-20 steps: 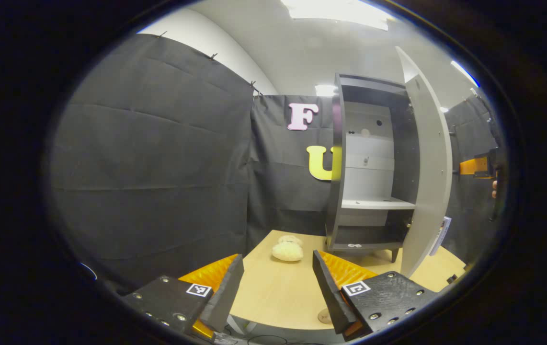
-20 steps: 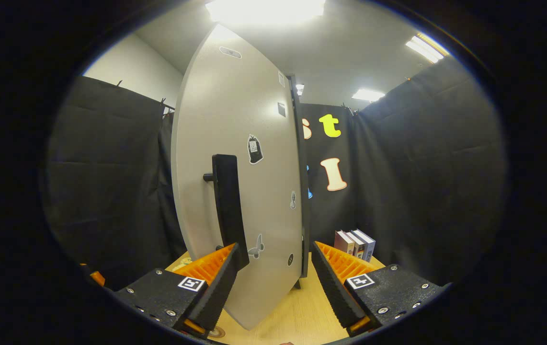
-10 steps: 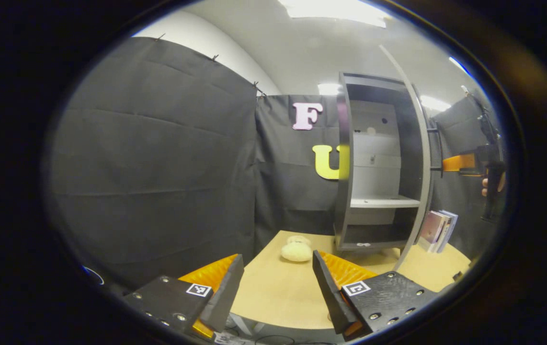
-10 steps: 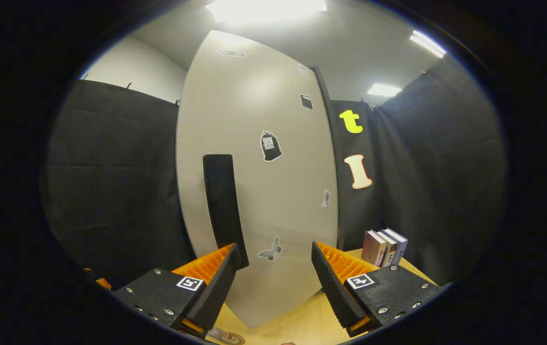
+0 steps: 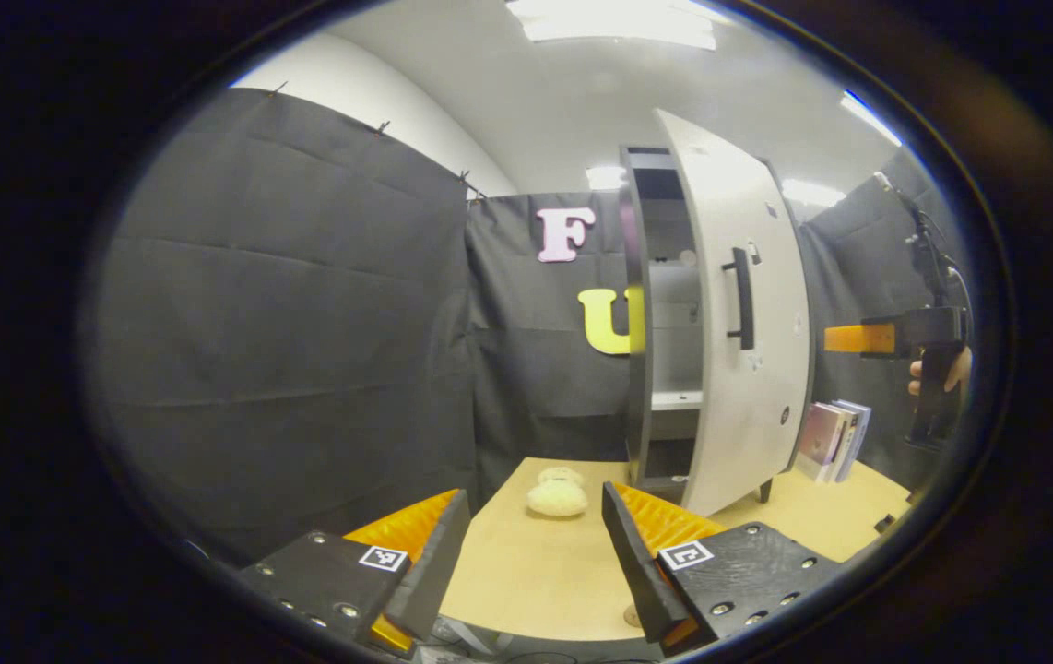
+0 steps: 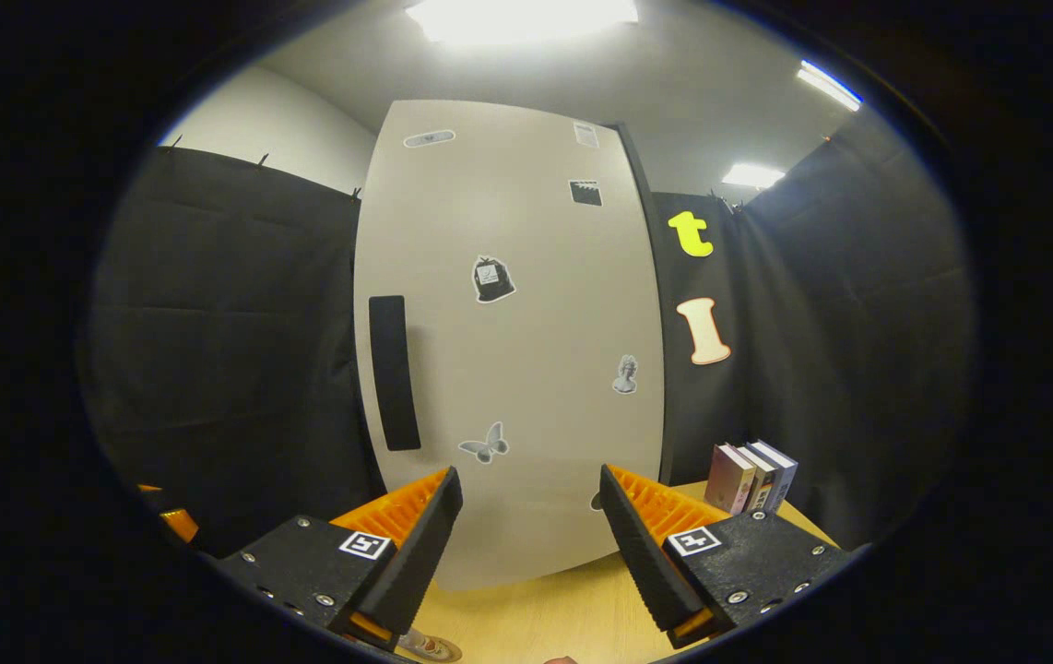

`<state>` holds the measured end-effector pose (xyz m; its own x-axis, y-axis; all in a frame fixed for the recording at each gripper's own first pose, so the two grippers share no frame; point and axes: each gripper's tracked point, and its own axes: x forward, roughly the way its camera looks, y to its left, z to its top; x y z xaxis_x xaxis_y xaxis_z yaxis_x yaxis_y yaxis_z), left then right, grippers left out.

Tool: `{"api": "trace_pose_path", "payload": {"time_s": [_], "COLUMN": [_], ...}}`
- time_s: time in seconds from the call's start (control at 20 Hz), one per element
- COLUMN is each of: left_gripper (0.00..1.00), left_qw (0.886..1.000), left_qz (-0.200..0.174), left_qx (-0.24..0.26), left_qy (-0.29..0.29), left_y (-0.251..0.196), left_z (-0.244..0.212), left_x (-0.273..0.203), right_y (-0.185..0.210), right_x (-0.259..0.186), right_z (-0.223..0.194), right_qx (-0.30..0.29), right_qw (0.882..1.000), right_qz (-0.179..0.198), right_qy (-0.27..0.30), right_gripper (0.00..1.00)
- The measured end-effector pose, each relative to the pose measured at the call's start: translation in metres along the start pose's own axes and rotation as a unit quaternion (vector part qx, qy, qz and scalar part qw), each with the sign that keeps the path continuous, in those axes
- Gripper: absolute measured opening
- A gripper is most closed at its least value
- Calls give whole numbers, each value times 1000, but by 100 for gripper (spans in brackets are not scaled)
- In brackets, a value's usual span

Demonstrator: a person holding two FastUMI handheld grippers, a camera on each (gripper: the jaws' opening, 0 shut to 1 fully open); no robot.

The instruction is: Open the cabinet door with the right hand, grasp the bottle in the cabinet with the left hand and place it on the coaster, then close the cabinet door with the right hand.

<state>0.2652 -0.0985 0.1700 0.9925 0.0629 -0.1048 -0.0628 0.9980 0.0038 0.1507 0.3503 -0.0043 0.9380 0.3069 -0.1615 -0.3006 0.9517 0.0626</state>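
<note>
Our left gripper (image 5: 536,553) hangs with its fingers apart and empty above the pale wooden table (image 5: 536,581). Beyond it stands the tall dark cabinet (image 5: 642,314), its white cabinet door (image 5: 743,323) ajar. Our right gripper (image 6: 531,544), fingers likewise spread and empty, faces that door (image 6: 526,350) close up, its black bar handle (image 6: 393,369) up to the left. We cannot make out the bottle.

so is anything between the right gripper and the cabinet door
Nothing visible. The right gripper is open and faces the door head-on with bare air between; the handle sits left, the books off to the right.
</note>
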Motion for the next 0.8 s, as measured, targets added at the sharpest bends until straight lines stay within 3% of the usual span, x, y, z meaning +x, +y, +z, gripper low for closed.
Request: {"api": "trace_pose_path", "payload": {"time_s": [0.5,0.8], "left_gripper": [83,83], "left_qw": [997,995], "left_qz": [-72,-90], "left_qx": [-11,-24], "left_qy": [-22,-34], "left_y": [-54,-72], "left_z": [22,36], "left_x": [11,14], "right_y": [-85,-118], "right_x": [-80,-120], "right_z": [4,-6], "right_qx": [-30,-28], "right_qw": [997,994], "right_qz": [-68,-99], "right_qy": [-22,-31], "right_gripper": [93,93]}}
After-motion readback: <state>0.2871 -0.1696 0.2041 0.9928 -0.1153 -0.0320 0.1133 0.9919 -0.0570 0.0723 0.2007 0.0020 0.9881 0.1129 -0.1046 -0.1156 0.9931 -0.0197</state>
